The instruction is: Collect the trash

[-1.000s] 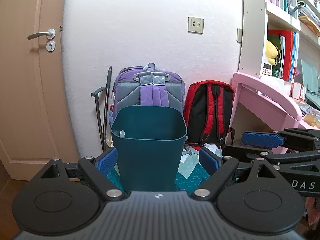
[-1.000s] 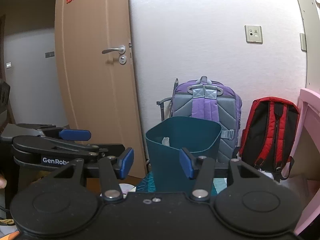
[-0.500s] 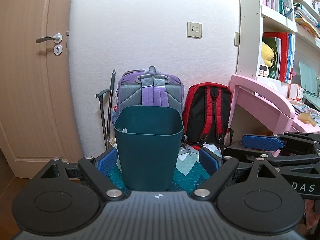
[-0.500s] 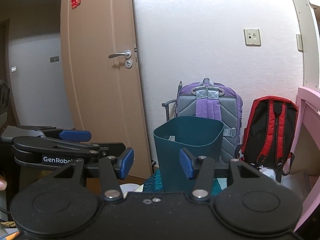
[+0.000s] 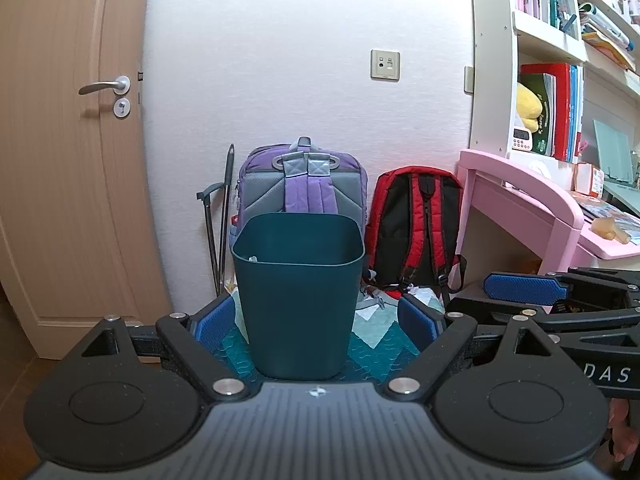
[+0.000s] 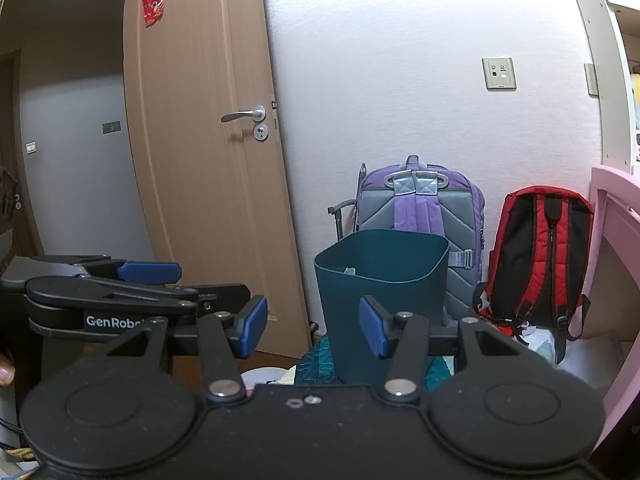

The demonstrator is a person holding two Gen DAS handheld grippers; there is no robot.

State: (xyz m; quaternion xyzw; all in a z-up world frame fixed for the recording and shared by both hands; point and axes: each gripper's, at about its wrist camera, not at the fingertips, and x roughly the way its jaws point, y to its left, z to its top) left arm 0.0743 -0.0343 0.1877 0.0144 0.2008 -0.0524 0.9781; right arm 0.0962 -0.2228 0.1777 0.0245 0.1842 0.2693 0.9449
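Both grippers, left gripper (image 5: 316, 320) and right gripper (image 6: 313, 326), have backed away from the upright dark-teal plastic bin (image 5: 298, 296), jaws spread wide and empty.

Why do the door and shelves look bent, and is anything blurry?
Left wrist view: fisheye lens bows the door and bookshelf; the bin looks sharp. Right wrist view: door curves likewise, the doorway beside it is dim, and the wall glares at the top.

The left claw (image 5: 319, 320) is held level with its blue pads spread wide, gripping nothing. The right claw (image 6: 313, 326) sits level beside it, pads also apart and empty.
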